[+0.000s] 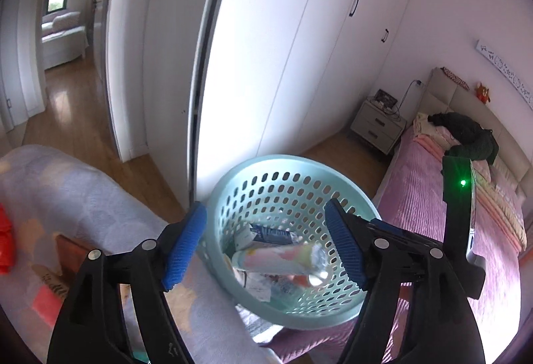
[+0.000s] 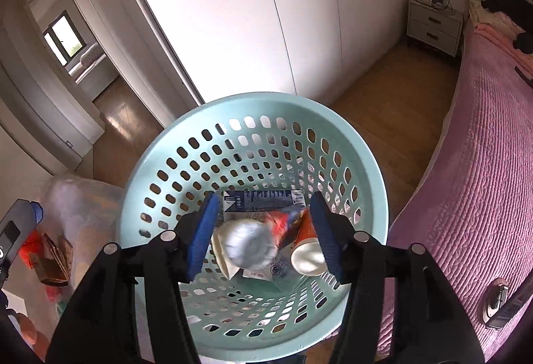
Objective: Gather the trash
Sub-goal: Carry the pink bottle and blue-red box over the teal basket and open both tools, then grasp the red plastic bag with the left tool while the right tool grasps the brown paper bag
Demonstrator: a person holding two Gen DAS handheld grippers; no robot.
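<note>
- Bedroom setting: my rig stands between a pink-quilted bed point(image 2: 479, 170) on the right and a pale patterned blanket point(image 1: 83, 197) on the left, with white wardrobes point(image 1: 299, 47) ahead.
- The basket point(image 2: 373, 164), a pale teal perforated plastic tub, sits directly below both grippers. In the left wrist view it appears to rest at the junction of blanket and bed edge; I cannot confirm what bears it.
- Step in hand, as I judge it: a drop-off. Both tools hover over the basket mouth, and a blurred plastic bottle point(image 2: 250, 244) lies between the right fingers' line of sight, evidently just above or on the pile.
- Right gripper point(image 2: 263, 235): jaws wide apart, blue pads clear of everything, nothing held.
- Left gripper point(image 1: 266, 247): likewise spread wide and empty, aimed into the basket from the side.
- Basket contents: a blue-and-white carton point(image 2: 263, 202) flat against the far wall, an orange-red cup point(image 2: 308, 245) with its white mouth facing up, and crumpled paper scraps beneath. The load is light and loose, well below the rim.
- Next move, in my estimate: lift clear and swing left toward what look like remaining items on the blanket, a brown folded wrapper point(image 2: 55, 259) beside red packaging point(image 2: 28, 245). Both look thin and flat, so a low, angled pinch would be called for.
</note>
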